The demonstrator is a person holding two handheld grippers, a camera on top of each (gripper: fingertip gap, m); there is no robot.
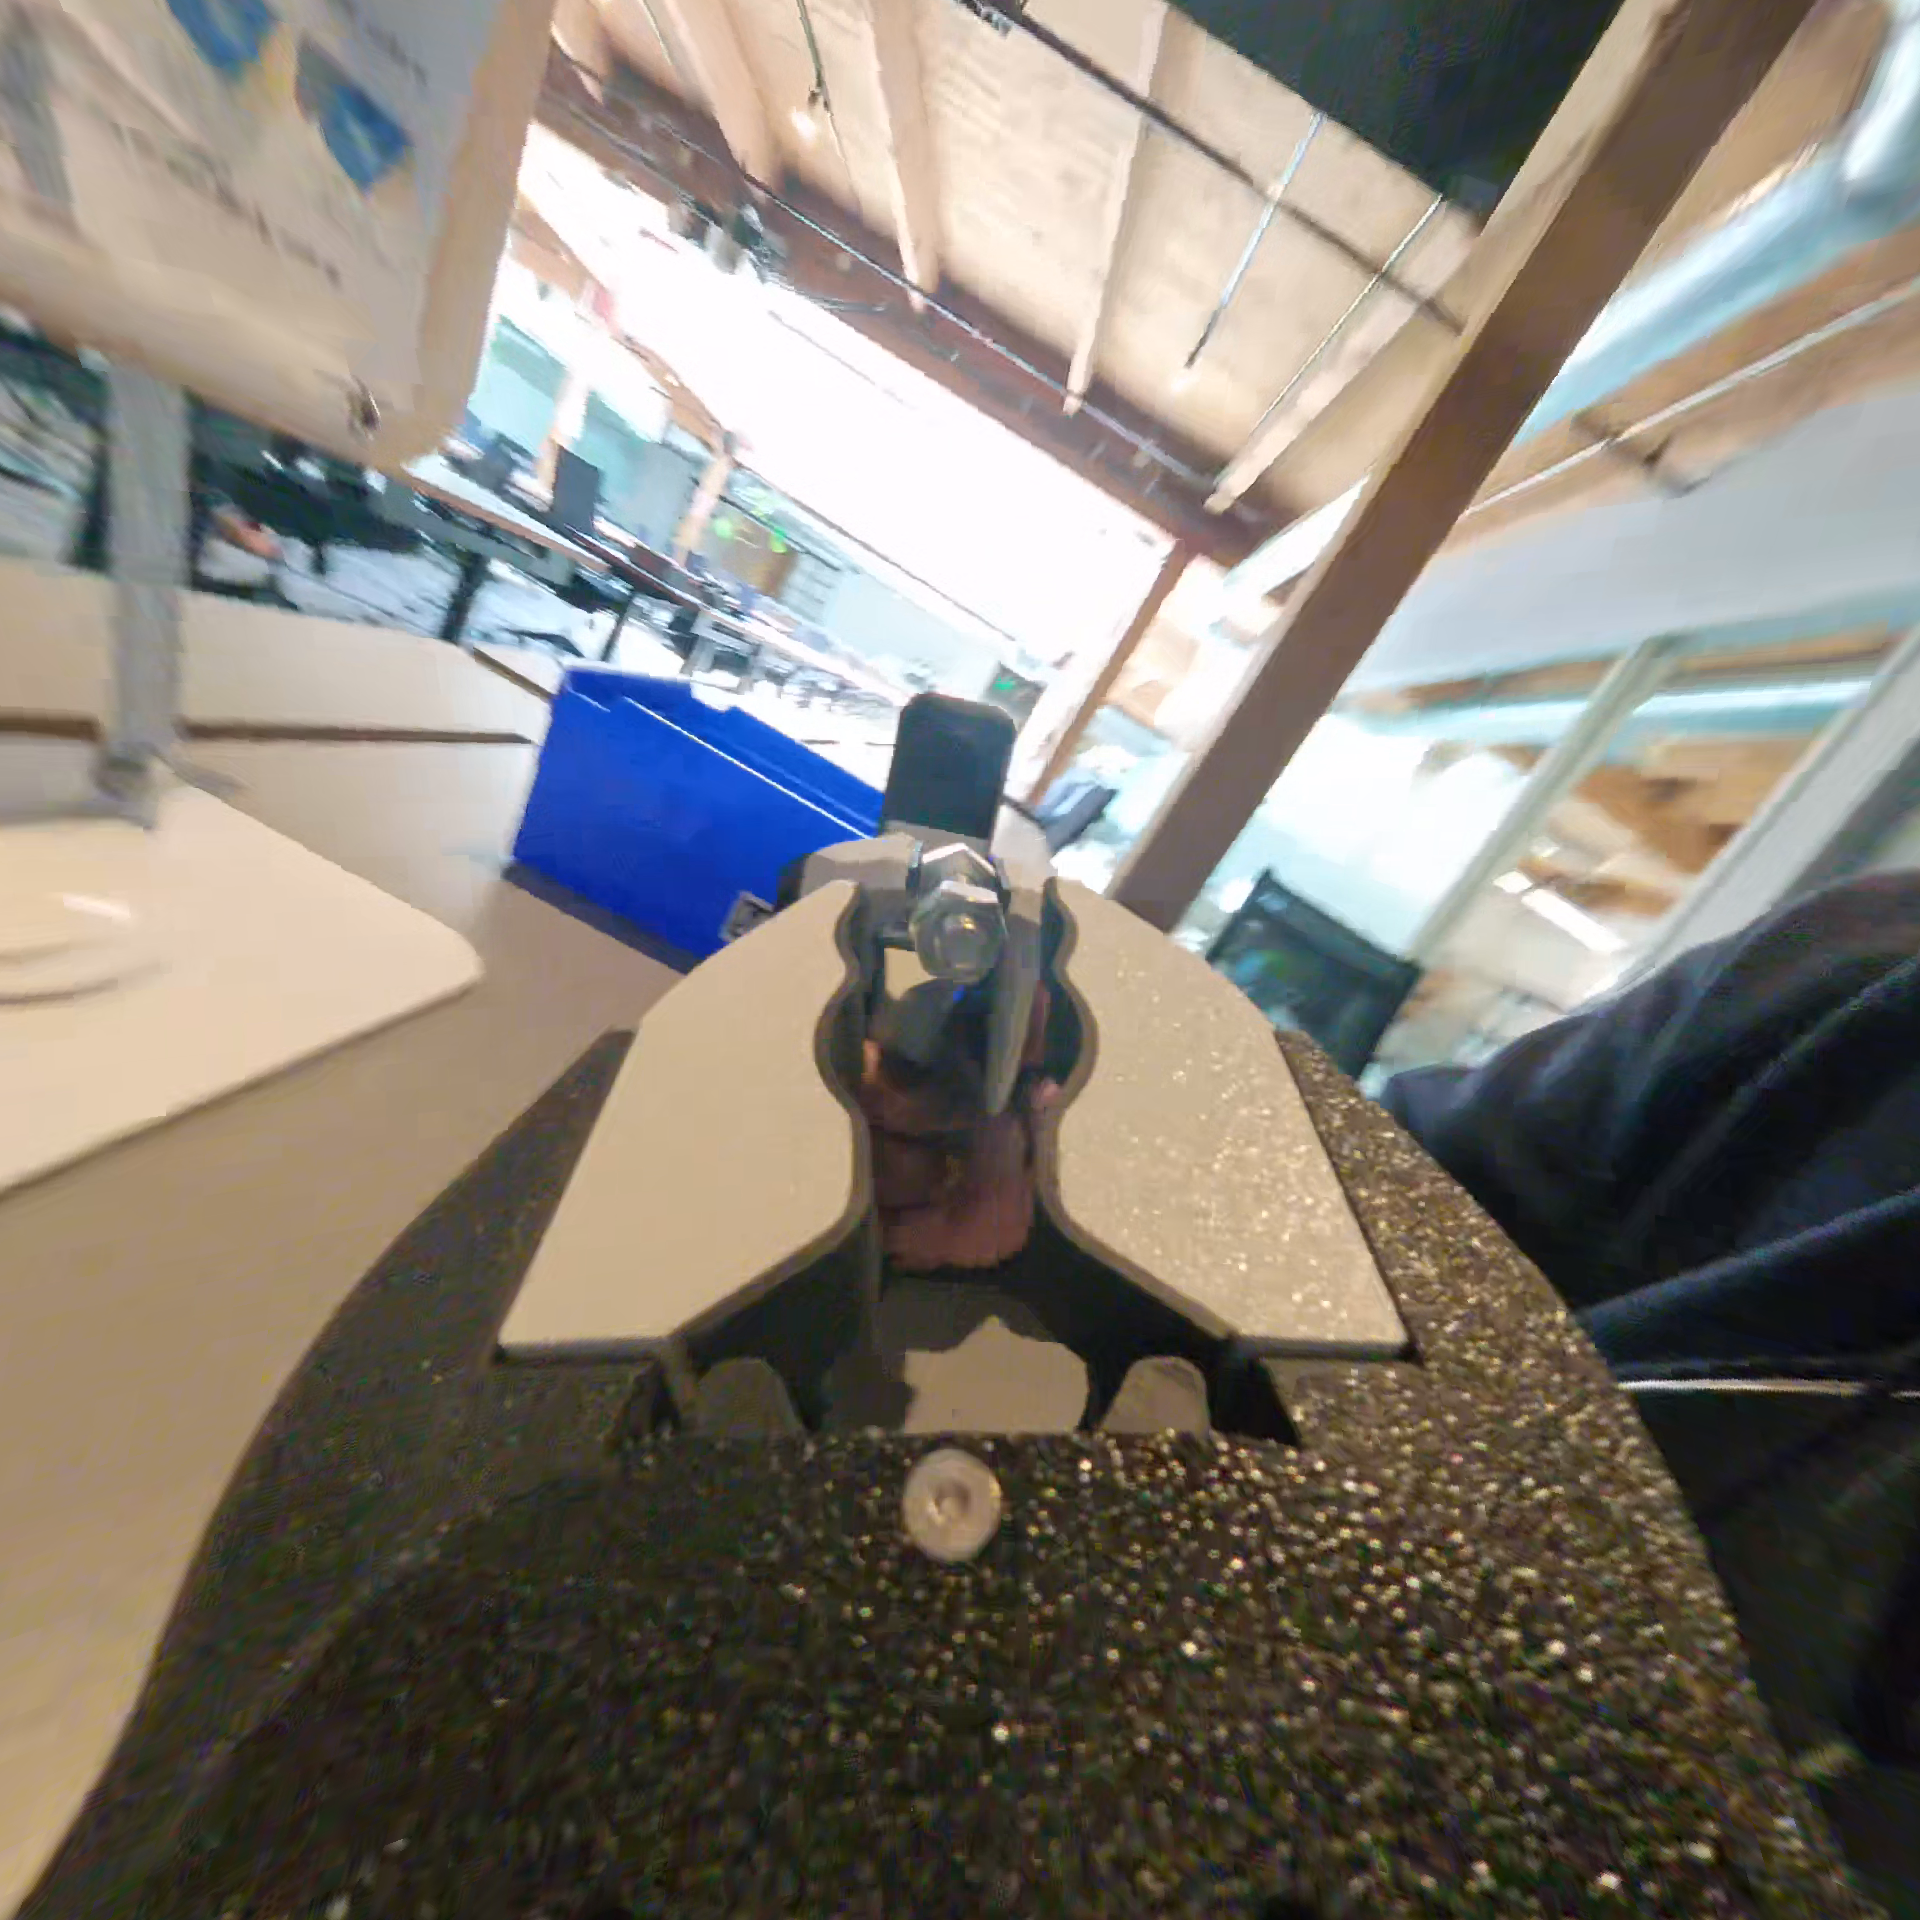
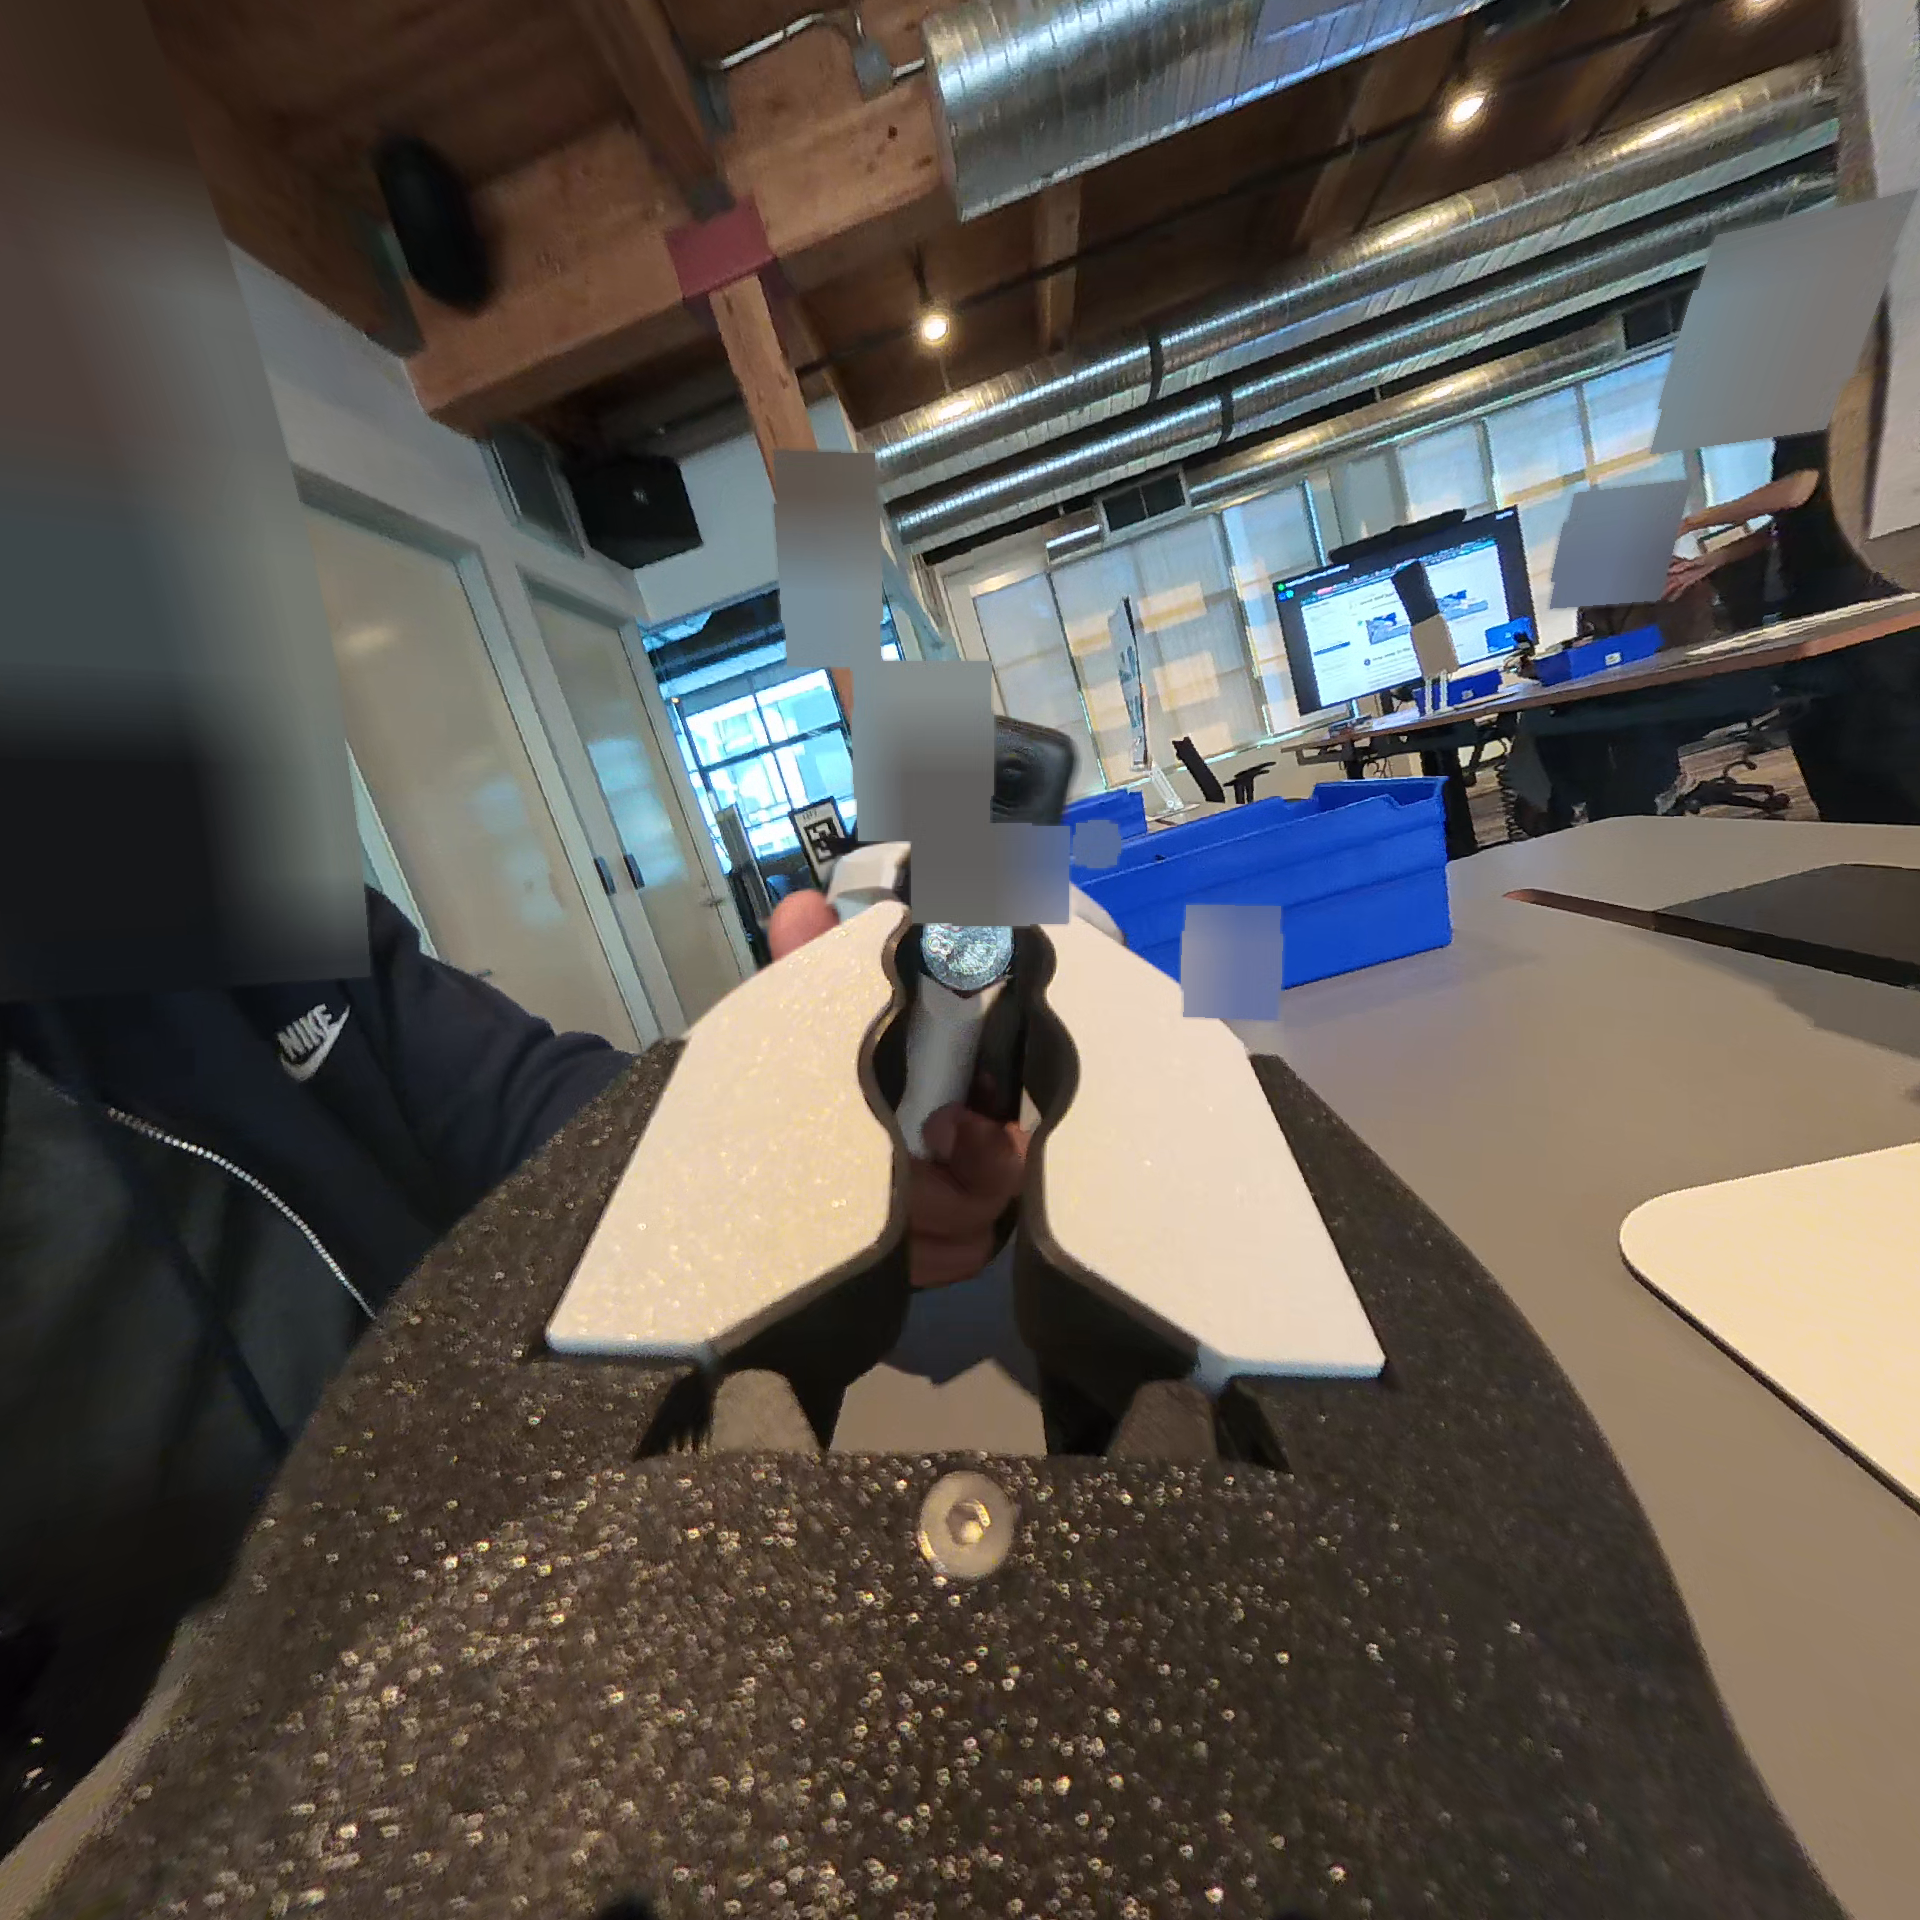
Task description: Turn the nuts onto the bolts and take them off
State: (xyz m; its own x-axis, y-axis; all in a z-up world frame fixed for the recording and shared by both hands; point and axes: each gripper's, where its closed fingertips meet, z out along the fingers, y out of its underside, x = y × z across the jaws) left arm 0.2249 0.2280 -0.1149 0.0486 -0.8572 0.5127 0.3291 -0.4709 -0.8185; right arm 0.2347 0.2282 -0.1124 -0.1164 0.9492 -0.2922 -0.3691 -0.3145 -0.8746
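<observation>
The left hand-held gripper (image 1: 951, 914) pinches a hex nut (image 1: 954, 902) at its tips. Facing it, the right hand-held gripper (image 2: 966, 961) clamps the bolt (image 2: 966, 951) by its head, above the grey surface (image 2: 1558, 1039). A blue bin (image 2: 1299, 883) sits behind.

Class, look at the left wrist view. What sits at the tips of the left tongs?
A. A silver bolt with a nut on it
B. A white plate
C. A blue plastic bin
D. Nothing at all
A: a silver bolt with a nut on its shank sits between the tips of the left tongs, held up off the table; the other tongs meet it from the far side.
</observation>
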